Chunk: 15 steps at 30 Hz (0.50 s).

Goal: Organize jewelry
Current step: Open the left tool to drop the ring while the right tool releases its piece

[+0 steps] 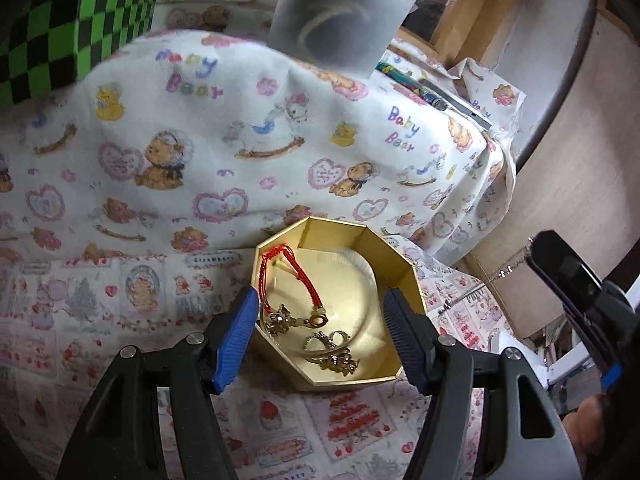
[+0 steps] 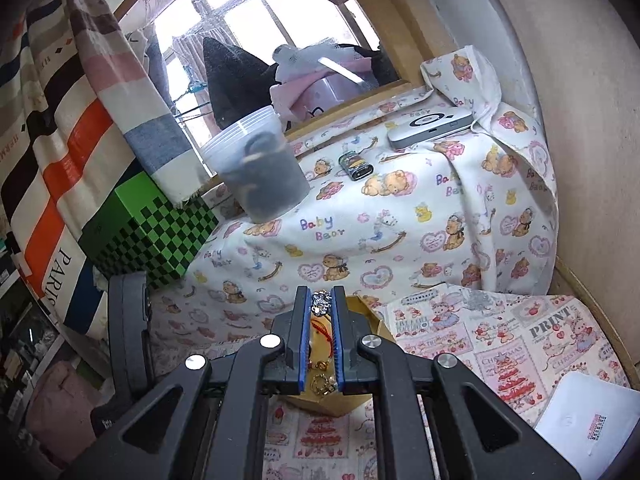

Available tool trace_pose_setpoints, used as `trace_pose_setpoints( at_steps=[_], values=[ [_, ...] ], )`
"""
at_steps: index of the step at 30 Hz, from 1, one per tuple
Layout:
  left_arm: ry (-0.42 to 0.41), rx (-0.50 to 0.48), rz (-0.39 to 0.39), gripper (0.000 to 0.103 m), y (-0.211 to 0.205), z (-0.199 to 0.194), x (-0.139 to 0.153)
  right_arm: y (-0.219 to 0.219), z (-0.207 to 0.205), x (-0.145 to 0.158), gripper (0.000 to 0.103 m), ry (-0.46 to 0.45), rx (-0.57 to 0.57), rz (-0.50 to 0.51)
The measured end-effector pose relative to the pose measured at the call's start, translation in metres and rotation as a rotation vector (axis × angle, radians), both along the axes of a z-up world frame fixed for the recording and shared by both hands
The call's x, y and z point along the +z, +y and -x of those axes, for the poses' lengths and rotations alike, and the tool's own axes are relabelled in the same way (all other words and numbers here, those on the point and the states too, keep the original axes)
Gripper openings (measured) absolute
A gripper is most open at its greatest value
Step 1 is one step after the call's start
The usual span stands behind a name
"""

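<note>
Above the gold box (image 2: 362, 312), right gripper (image 2: 321, 307) clamped on a sparkly, light, fiddly brooch (image 2: 321, 304), best pinched by its rigid body; left gripper (image 1: 322, 320) jaws apart, straddling box.

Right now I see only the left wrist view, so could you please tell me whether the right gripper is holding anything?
Observer: Yes, the right gripper has its fingers shut on a small sparkling silver piece.
Operator: Thank you. Where does that put it relative to the gold box?
Observer: In the right wrist view the gold box lies just beyond and beneath those fingers, and the red cord inside it shows through the gap between them.
</note>
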State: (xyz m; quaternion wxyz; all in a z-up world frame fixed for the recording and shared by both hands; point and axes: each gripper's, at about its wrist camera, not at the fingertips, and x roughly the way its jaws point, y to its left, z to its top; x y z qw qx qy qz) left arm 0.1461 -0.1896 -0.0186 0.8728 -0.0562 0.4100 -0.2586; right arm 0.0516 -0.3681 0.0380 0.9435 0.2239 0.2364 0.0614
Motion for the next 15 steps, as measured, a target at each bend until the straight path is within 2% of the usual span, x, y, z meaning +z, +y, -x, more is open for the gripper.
trace_pose_setpoints(
  at_steps=[4, 9, 13, 15],
  values=[
    [-0.063, 0.004, -0.024, 0.068, 0.011, 0.007, 0.012, 0.005, -0.001, 0.001, 0.011, -0.021, 0.017, 0.007],
    [-0.217, 0.037, -0.124, 0.083, 0.024, 0.033, 0.036, 0.011, -0.008, -0.007, 0.011, -0.019, 0.041, 0.015],
    [-0.251, 0.052, -0.134, 0.086, 0.037, 0.048, 0.049, 0.009, -0.021, -0.022, 0.011, 0.03, 0.044, -0.009],
    [-0.272, 0.074, -0.13, 0.091, 0.046, 0.056, 0.054, 0.01, -0.026, -0.028, 0.011, 0.054, 0.043, -0.001]
  ],
)
